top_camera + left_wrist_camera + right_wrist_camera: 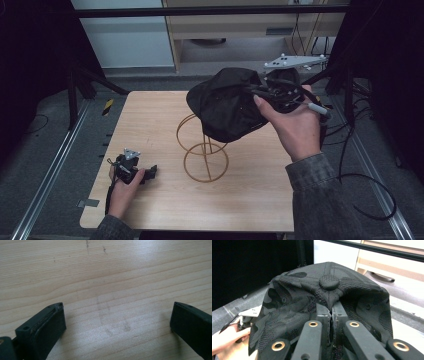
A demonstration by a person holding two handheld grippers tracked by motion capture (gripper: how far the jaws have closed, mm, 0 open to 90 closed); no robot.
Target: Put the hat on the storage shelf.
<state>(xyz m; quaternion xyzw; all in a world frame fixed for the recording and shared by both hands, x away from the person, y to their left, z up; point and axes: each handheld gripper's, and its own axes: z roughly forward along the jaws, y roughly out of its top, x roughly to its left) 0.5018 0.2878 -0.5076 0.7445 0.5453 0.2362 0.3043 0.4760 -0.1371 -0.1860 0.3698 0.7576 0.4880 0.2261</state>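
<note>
1. High view showed the cap [227, 102], a black camo one, held in the air above the far right part of the table [260, 200], just over the top ring of the wire stand [202, 147].
2. The right gripper [265, 95] had its jaws pinched shut on a fold of the cap's cloth; in the right gripper view the two jaws met on the fabric just below the crown button [329, 282], with the cap [324, 310] draped away from them.
3. The cap hung to the left of the right hand [295, 125], toward the stand, its crown turned up and away from the person.
4. The stand stood upright near the table's middle, its base ring flat on the wood and its top ring partly hidden behind the cap.
5. Judged from this, the coming move depended on one relation: the stand's top lay just below and left of the held cap, so the right hand was far nearer to it.
6. The left gripper [131, 169] rested at the near left of the table, well apart from the stand; the left gripper view showed its jaws wide open over bare wood, with nothing between them.
</note>
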